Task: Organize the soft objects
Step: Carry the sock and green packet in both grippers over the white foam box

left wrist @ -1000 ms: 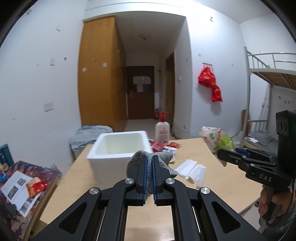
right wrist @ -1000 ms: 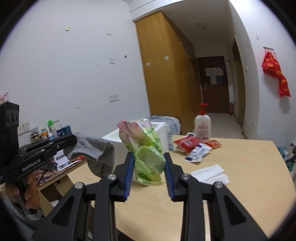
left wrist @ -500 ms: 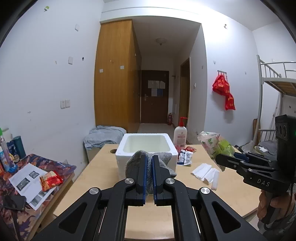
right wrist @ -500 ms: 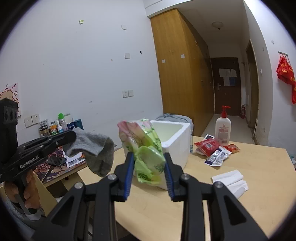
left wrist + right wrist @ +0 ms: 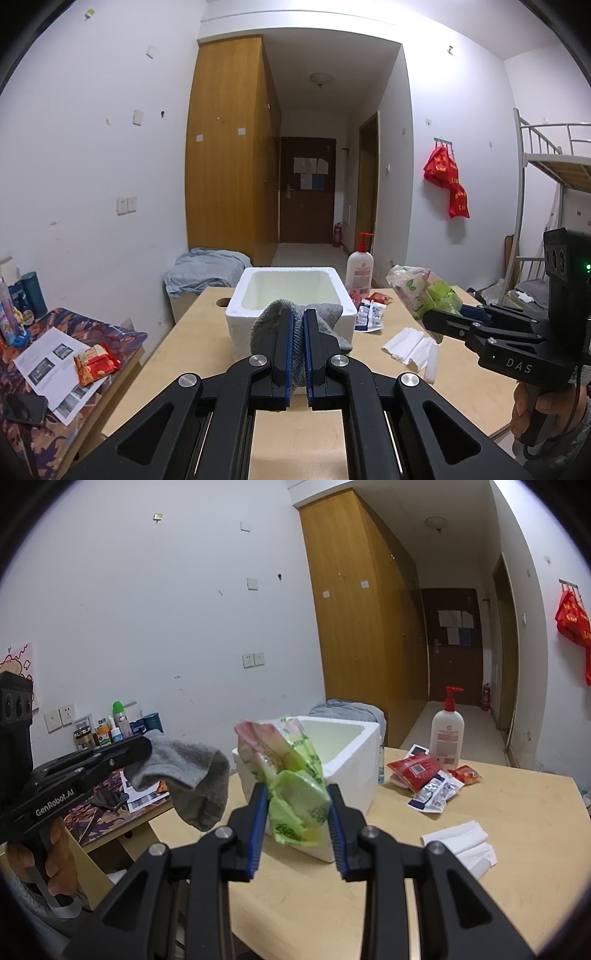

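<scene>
Left wrist view
Left gripper (image 5: 298, 332): we are clamping a grey sock (image 5: 267, 321) tight between the blue pads, its fabric bunching out on both sides of the jaws.
Sock's place: we are holding it in the air just in front of the white foam box (image 5: 291, 291), level with its near wall.
Foam box: it is sitting open-topped on the wooden table (image 5: 461, 384), and we are seeing nothing inside from here.
Right gripper (image 5: 430, 319): it is coming in from the right edge, carrying a green and pink plastic packet (image 5: 424, 291) above the table, to the right of the box.
Table: folded white tissues (image 5: 410, 345) are lying near the right gripper; a pump bottle (image 5: 360, 267) and snack sachets (image 5: 369, 310) are standing and lying behind the box's right side.

Right wrist view
Right gripper (image 5: 297, 812): we are pinching the green and pink plastic packet (image 5: 291, 775) between the pads, its crumpled top rising above the fingertips.
Packet's place: we are holding it up in front of the foam box (image 5: 351, 760), clear of the table (image 5: 517, 812).
Left gripper (image 5: 146, 747): it is reaching in from the left, a hand (image 5: 55, 856) on its grip, with the grey sock (image 5: 192, 775) hanging limp from the tip, left of the box.
</scene>
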Available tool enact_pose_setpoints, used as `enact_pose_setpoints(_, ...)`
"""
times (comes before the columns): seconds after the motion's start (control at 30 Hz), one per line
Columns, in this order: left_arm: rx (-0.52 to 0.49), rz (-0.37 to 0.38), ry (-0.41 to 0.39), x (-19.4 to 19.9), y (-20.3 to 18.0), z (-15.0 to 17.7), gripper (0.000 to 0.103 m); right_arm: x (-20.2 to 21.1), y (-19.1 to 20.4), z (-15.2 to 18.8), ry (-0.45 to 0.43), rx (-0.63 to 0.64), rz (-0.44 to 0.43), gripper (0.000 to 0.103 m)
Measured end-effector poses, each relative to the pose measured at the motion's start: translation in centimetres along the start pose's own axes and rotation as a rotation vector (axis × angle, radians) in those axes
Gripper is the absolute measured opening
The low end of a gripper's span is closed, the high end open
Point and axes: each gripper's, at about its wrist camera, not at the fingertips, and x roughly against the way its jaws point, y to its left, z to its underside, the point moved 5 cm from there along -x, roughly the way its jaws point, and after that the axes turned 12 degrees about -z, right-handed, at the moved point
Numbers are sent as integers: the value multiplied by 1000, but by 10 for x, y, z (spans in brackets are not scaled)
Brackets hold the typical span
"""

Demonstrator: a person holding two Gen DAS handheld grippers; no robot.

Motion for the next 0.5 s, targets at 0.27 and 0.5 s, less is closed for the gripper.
enact_pose_setpoints(0.27,-14,4,-58,-3,-4,-39,5,-5,1,-31,-29,33,-10,35)
enact_pose_setpoints(0.5,-20,-8,-91,-16,-3,-65,5,-23,-2,-52,-31,49,-36,35)
